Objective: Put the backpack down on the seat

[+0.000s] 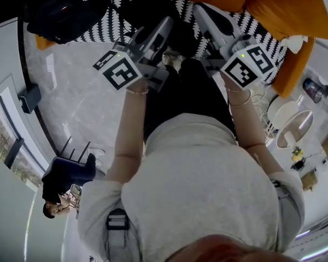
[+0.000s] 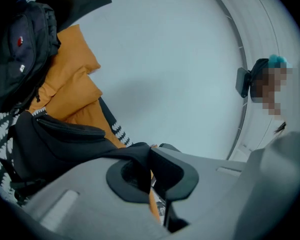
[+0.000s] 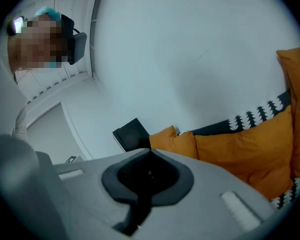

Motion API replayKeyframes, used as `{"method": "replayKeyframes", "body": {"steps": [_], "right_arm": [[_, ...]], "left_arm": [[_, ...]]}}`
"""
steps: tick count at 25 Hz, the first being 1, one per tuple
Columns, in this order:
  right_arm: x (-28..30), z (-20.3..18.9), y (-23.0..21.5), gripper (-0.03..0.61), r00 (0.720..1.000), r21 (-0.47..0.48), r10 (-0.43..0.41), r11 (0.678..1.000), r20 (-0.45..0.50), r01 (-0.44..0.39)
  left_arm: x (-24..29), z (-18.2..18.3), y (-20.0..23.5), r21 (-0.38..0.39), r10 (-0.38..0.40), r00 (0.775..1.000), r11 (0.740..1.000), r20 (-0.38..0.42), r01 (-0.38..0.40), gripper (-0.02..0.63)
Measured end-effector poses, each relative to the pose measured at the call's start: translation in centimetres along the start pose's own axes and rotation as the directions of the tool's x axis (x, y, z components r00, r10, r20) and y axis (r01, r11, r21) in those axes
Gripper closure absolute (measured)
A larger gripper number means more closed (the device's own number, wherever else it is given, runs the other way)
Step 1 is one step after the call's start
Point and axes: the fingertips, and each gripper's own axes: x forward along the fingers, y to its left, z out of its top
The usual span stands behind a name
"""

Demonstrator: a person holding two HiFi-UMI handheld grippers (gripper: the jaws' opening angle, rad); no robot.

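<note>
The left gripper (image 2: pixel 151 161) has its jaws pressed together on a black strap (image 2: pixel 125 151), which runs left from the pads into the backpack (image 2: pixel 55 144), a black bag with a zipped pocket. In the head view the left gripper (image 1: pixel 165 26) reaches to that backpack (image 1: pixel 153 7), which sits over the far part of the seat (image 1: pixel 106 31). Whether it rests its weight there cannot be told. The right gripper (image 3: pixel 149 159) has its pads together with nothing seen between them. In the head view the right gripper (image 1: pixel 202 15) lies just right of the backpack.

Beyond the jaws, the seat carries a black-and-white patterned cover. Orange cushions (image 1: pixel 273 4) crowd its far right side. A second black backpack (image 1: pixel 65 10), with a red badge (image 2: pixel 20 40), fills the far left end, near the held one. The bare patterned stretch lies between the two bags and along the seat's near edge.

Near of that edge, grey marbled floor (image 1: pixel 82 102) lies open to the left. A black box (image 1: pixel 30 98) sits at the left wall. Round white tables (image 1: pixel 292 124) stand near right, well apart from the grippers. A pale wall (image 2: pixel 165 59) rises behind the cushions.
</note>
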Motion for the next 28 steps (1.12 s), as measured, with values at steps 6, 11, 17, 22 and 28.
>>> {"method": "replayKeyframes", "body": {"steps": [6, 11, 17, 22, 28], "right_arm": [[2.0, -2.0, -1.6, 0.575, 1.0, 0.038, -0.01, 0.999, -0.025, 0.011], [3.5, -3.6, -2.1, 0.575, 0.999, 0.072, 0.014, 0.997, -0.029, -0.012], [4.9, -6.7, -3.4, 0.575, 0.997, 0.079, 0.031, 0.997, -0.072, -0.025], [5.8, -8.5, -5.4, 0.575, 0.996, 0.086, 0.019, 0.996, -0.09, -0.011], [6.6, -10.6, -6.9, 0.575, 0.995, 0.095, 0.007, 0.996, -0.103, 0.002]], "left_arm": [[0.2, 2.1, 3.2, 0.019, 0.028, 0.999, 0.999, 0.026, -0.029, 0.606], [0.4, 3.0, 6.2, 0.059, 0.096, 0.995, 0.994, 0.036, -0.098, 0.606], [1.1, 3.2, 9.3, 0.088, 0.123, 0.99, 0.988, 0.068, -0.129, 0.606], [1.4, 3.6, 12.2, 0.086, 0.138, 0.984, 0.985, 0.113, -0.148, 0.606], [1.5, 3.2, 16.2, 0.104, 0.154, 0.981, 0.98, 0.12, -0.167, 0.604]]}}
